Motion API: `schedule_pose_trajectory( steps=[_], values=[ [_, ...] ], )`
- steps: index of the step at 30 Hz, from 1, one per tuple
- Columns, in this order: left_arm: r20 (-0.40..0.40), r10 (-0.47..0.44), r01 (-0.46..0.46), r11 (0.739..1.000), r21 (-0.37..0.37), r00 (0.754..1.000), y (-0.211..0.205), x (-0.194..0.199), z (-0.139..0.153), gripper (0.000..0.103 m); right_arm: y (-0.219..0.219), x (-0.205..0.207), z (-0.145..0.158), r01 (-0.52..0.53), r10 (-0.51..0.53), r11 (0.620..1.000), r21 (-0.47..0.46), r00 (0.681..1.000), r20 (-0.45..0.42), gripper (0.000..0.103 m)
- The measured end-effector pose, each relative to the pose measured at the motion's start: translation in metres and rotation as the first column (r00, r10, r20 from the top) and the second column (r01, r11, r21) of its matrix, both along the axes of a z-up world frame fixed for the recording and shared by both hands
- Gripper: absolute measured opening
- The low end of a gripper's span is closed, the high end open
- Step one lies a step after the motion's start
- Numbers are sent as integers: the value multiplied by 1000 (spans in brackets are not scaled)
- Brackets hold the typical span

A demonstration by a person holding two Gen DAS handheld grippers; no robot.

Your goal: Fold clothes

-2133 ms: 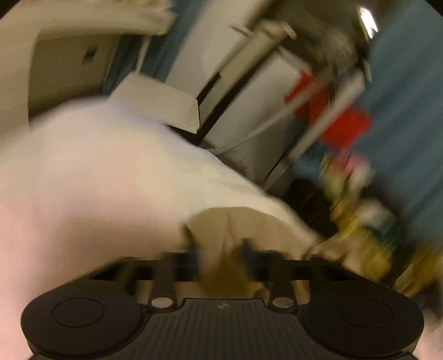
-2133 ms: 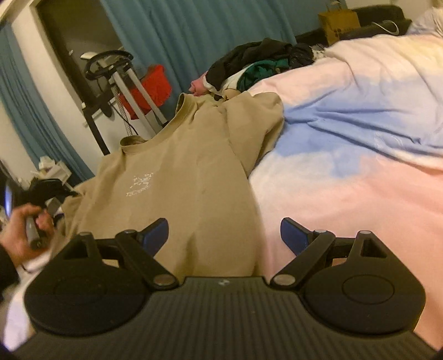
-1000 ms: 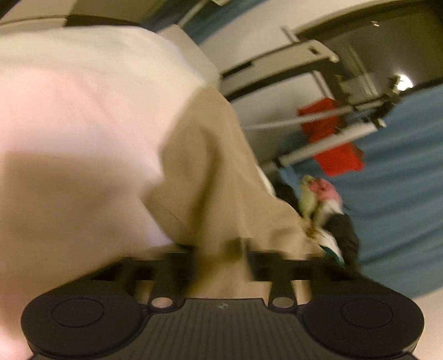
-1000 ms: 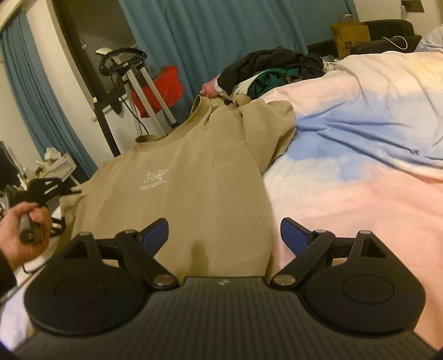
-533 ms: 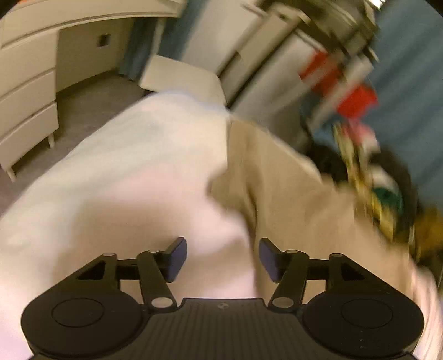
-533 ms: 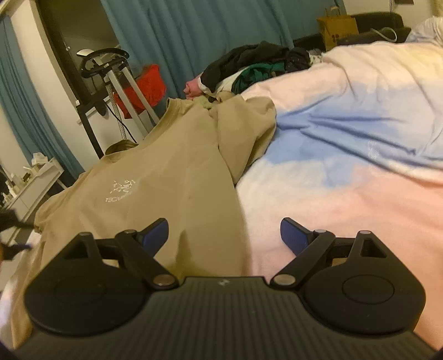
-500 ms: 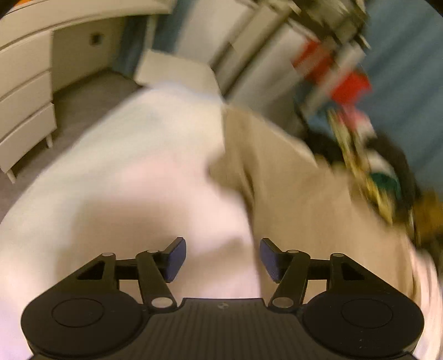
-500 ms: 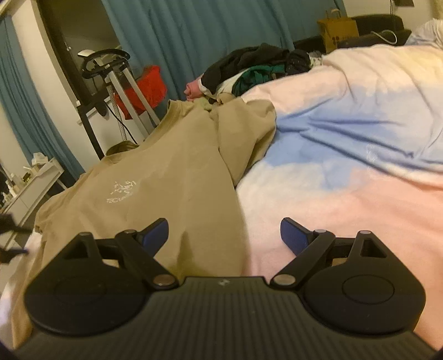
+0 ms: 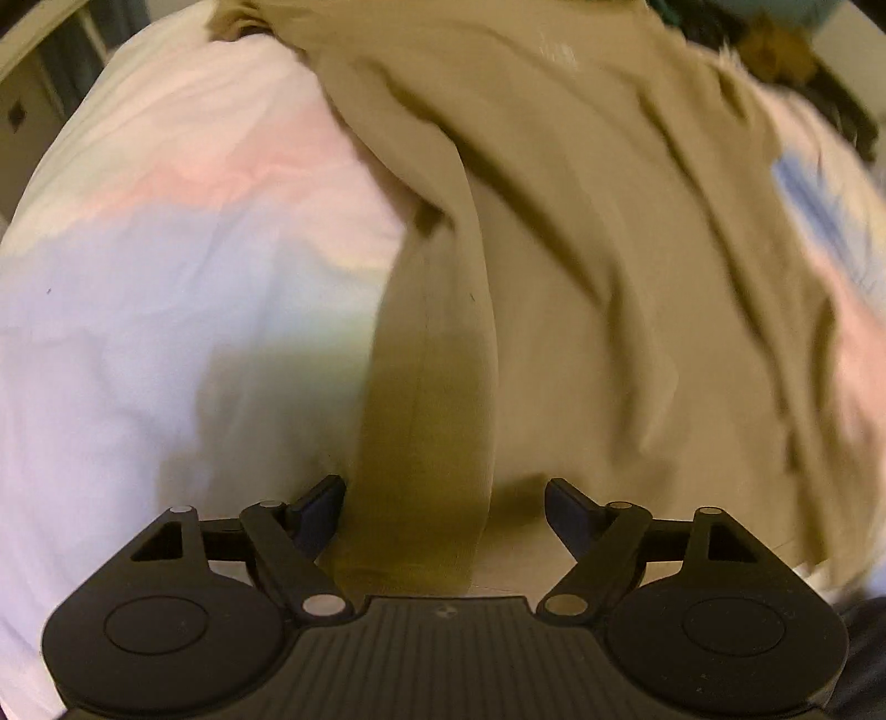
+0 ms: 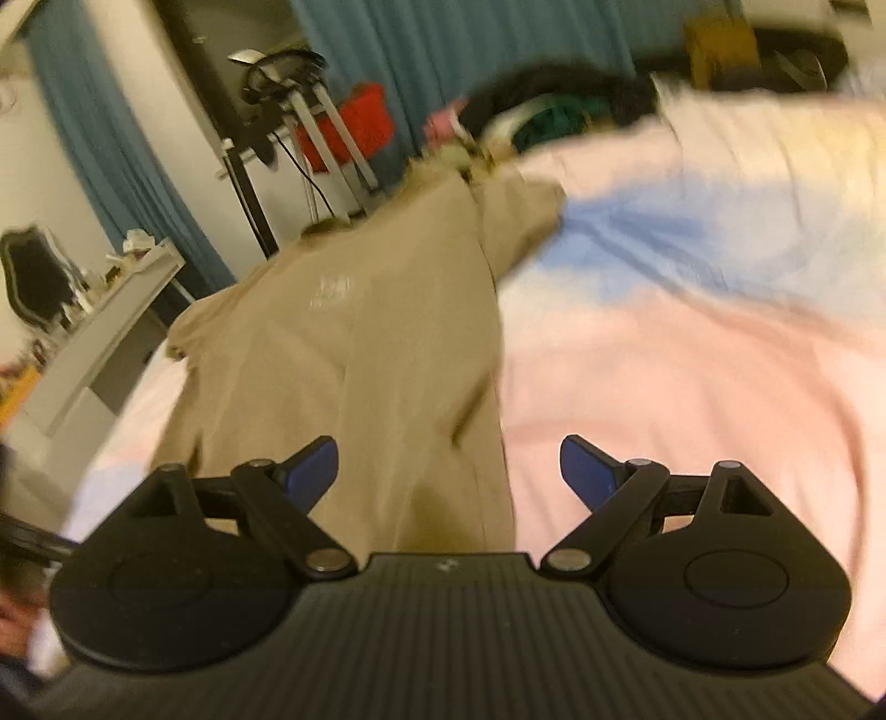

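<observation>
A tan T-shirt [image 9: 581, 249] lies spread on a pastel pink and blue bedcover [image 9: 166, 277]. In the left wrist view its lower left edge runs down between the jaws of my left gripper [image 9: 446, 504], which is open just above the hem. In the right wrist view the same shirt [image 10: 376, 354] stretches away, chest print up. My right gripper [image 10: 448, 465] is open over the shirt's lower right edge, where it meets the bedcover [image 10: 692, 360]. Both views are motion-blurred.
A pile of dark and green clothes [image 10: 554, 111] lies at the far end of the bed. An exercise machine with a red part [image 10: 332, 127] and blue curtains [image 10: 470, 44] stand beyond. A white shelf [image 10: 105, 332] is at the left.
My left gripper let go of the shirt's sleeve, opened, and swung down to the lower hem. My right gripper stayed open and moved closer over the shirt's lower right edge.
</observation>
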State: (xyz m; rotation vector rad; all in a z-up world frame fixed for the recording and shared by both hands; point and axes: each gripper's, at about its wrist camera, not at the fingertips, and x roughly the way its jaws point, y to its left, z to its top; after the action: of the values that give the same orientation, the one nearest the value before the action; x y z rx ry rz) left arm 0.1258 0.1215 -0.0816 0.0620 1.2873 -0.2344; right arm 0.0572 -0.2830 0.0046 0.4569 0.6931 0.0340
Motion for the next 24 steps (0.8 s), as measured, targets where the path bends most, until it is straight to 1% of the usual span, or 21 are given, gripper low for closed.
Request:
schedule_pose_trajectory(
  steps=[1,2,3,4,5,6,8,10,12,14,15,17,19,21,22,24],
  values=[
    [10,-17,17,1000,11,1000,0,-2,2,72,-2,-9,0,-8,9,1000,13,999,-33,88],
    [14,-28,28,1000,1,1000,2,-4,7,67,-4,-19,1,-14,16,1000,26,998,-64,86],
    [18,-38,39,999,-8,999,5,-6,12,49,-4,-25,1,-8,12,999,40,996,-91,84],
    [15,-38,39,999,-33,999,10,-7,18,38,-5,-31,1,-2,8,998,55,993,-115,84],
    [-1,-21,21,996,-82,1000,20,-7,25,15,-4,-35,3,-1,10,997,73,992,-126,84],
    [-10,-6,5,992,-125,1000,30,-8,33,9,0,-37,5,-11,20,997,72,991,-132,84],
    [-3,18,-18,981,-193,1000,52,-11,49,8,16,-37,8,-62,65,998,26,988,-142,84],
    [-20,58,-61,969,-239,998,77,-11,58,6,40,-34,8,-156,147,987,-48,977,-156,83],
    [-57,97,-108,960,-260,994,100,-10,56,4,68,-28,2,-249,222,959,-138,957,-189,82],
    [-90,122,-143,950,-278,988,113,-9,54,4,92,-18,-11,-331,275,919,-217,928,-250,77],
    [-106,133,-159,945,-287,985,119,-8,53,4,98,-12,-18,-350,281,906,-238,918,-281,70],
    [-111,133,-160,945,-286,985,124,-3,53,4,105,-1,-31,-374,275,888,-268,898,-342,61],
    [-113,119,-146,951,-273,986,127,3,56,4,101,8,-37,-365,246,891,-269,888,-389,28],
    [-103,99,-124,956,-264,990,130,6,62,4,92,8,-23,-357,238,893,-273,891,-387,11],
    [-93,85,-107,957,-268,992,132,7,67,4,88,6,-15,-357,243,894,-271,893,-378,8],
    [-69,55,-73,952,-296,996,140,5,81,4,77,1,5,-346,242,897,-273,904,-352,7]
  ],
)
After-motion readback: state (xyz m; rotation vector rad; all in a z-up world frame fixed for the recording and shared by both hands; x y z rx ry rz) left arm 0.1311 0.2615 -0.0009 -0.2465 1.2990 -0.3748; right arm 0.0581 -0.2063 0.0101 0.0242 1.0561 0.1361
